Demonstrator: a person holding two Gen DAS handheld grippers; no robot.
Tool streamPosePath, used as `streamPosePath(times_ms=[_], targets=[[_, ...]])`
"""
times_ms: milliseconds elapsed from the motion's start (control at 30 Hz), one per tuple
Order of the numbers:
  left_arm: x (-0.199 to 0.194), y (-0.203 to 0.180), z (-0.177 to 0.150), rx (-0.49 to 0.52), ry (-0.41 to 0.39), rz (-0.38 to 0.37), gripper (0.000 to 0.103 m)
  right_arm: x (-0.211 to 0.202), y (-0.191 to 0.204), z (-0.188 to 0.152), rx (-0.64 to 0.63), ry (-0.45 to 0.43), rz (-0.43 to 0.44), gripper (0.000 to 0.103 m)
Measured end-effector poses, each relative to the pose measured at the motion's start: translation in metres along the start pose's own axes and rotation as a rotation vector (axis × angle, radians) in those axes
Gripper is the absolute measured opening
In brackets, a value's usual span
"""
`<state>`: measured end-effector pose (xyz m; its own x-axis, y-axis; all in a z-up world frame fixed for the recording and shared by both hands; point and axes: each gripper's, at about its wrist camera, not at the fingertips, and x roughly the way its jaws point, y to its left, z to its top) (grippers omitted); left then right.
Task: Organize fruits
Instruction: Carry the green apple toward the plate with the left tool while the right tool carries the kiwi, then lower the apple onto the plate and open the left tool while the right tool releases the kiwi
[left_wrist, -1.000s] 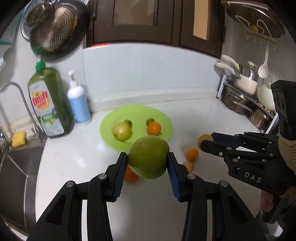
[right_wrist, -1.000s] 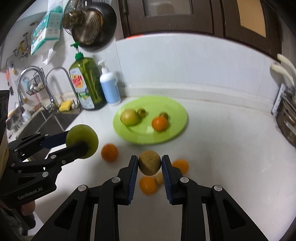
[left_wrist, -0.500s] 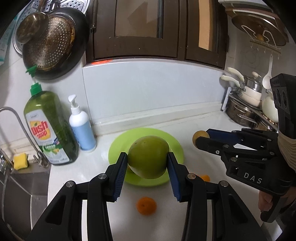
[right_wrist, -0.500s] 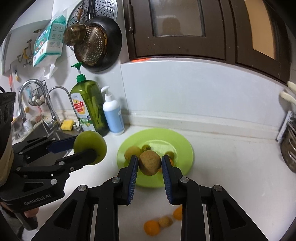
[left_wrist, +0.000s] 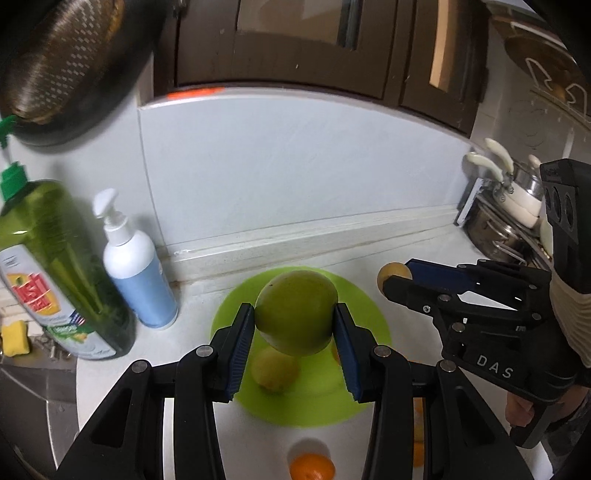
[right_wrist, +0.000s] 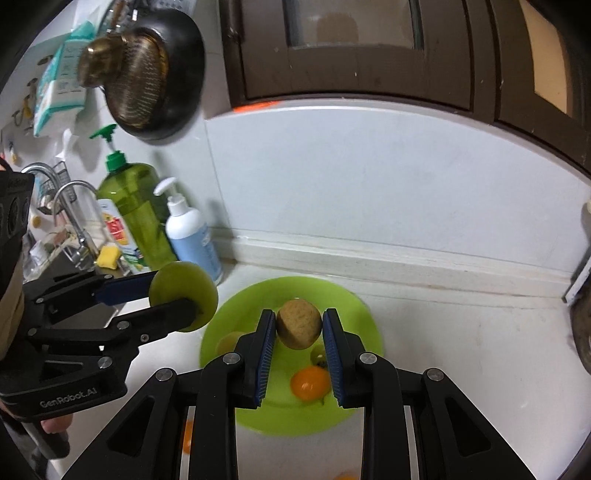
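Two fruits are being carried to the green plate (left_wrist: 373, 321). The left tool (left_wrist: 295, 328) is clamped on a large green fruit (left_wrist: 296, 312); the right tool (right_wrist: 299, 332) is closed on a small brown fruit (right_wrist: 298, 324), both above the plate. Next, each should be lowered onto bare plate, clear of the orange (right_wrist: 309, 383) and yellow fruit (left_wrist: 275, 369) lying there. More oranges (left_wrist: 312, 463) wait on the surface (right_wrist: 461, 350); the soap bottles (left_wrist: 136, 273) stand beside the plate.
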<state>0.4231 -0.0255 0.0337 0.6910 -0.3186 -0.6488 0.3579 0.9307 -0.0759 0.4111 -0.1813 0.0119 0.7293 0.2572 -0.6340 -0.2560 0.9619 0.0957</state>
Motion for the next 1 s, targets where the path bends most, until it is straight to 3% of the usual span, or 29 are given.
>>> streamPosePath(times_ms=[567,1000], targets=[[0.111,0.007,0.011,0.054,0.214,-0.026,0.043,0.092,-0.035,-0.004,0.07,0.186,0.008,0.028],[0.136,-0.001,0.007,0.112,0.285,-0.037,0.043,0.121,-0.039,-0.015,0.09,0.247,0.005,0.028]])
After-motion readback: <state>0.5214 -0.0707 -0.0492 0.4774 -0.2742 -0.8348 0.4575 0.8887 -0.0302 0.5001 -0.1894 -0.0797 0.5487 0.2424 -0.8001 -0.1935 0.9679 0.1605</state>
